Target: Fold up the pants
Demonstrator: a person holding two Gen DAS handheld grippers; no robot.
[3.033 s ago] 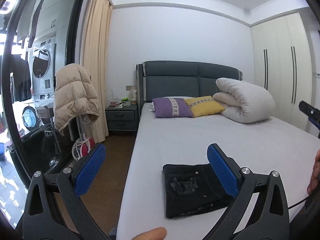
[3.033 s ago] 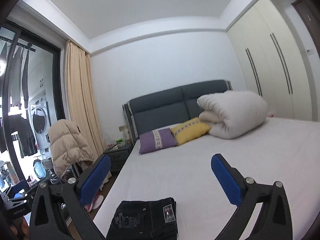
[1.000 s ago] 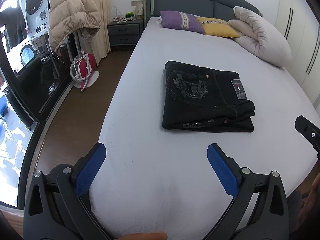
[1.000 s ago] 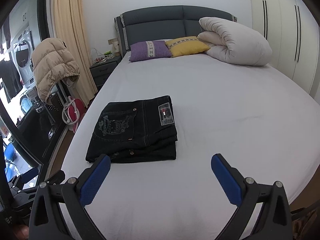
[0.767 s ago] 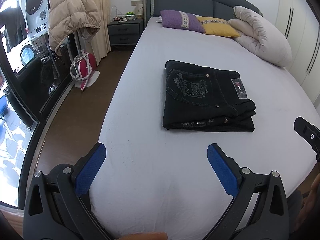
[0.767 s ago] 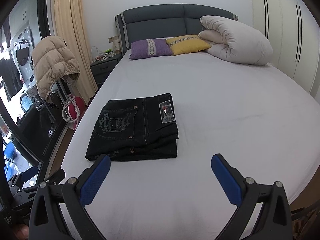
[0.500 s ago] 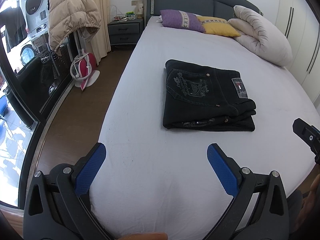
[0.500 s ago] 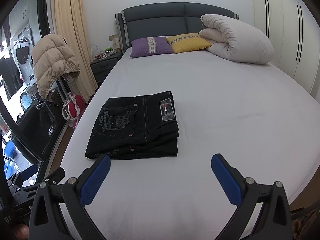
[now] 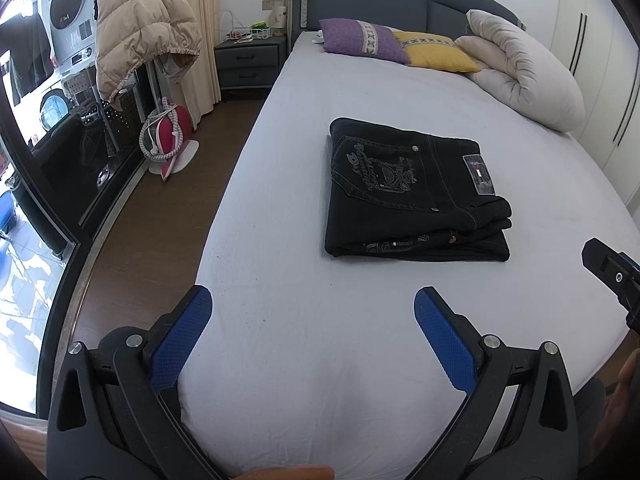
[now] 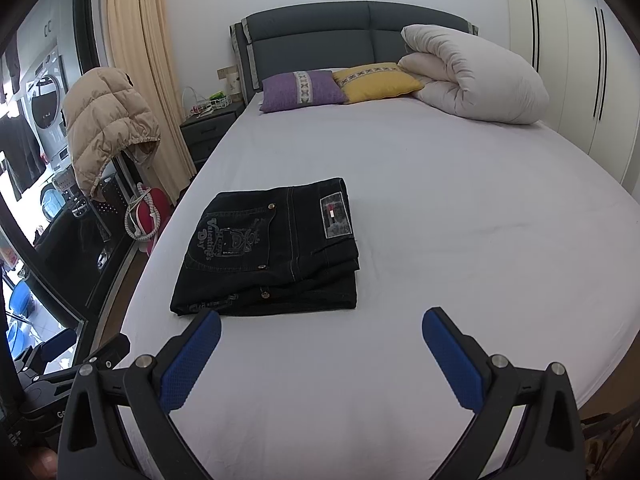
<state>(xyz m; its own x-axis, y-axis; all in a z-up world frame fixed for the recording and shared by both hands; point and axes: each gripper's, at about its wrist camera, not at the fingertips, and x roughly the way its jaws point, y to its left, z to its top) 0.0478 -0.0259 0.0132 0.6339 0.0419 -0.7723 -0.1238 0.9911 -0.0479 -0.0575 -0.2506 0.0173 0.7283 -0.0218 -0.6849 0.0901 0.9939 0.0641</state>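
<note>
Presently, item one: my left gripper [image 9: 312,318], jaws spread wide and holding nothing, blue pads over bare sheet at the foot of the bed [image 9: 280,208]. Item two: my right gripper [image 10: 320,338], jaws equally wide and empty, its left pad just short of the pants' near edge. Item three: black pants [image 10: 272,248], folded into a compact rectangle, lying flat toward the bed's left side, pocket embroidery and a small label uppermost; layered edges face me. Beyond: purple pillow [image 10: 302,90], yellow pillow [image 10: 376,80] and rolled duvet [image 10: 476,80] against the headboard. Beige puffer jacket [image 9: 144,28] hangs left of the bed, its support hidden. Nightstand [image 9: 250,60] clutter too small to identify. Only a black corner of the right gripper shows at the left view's edge.
</note>
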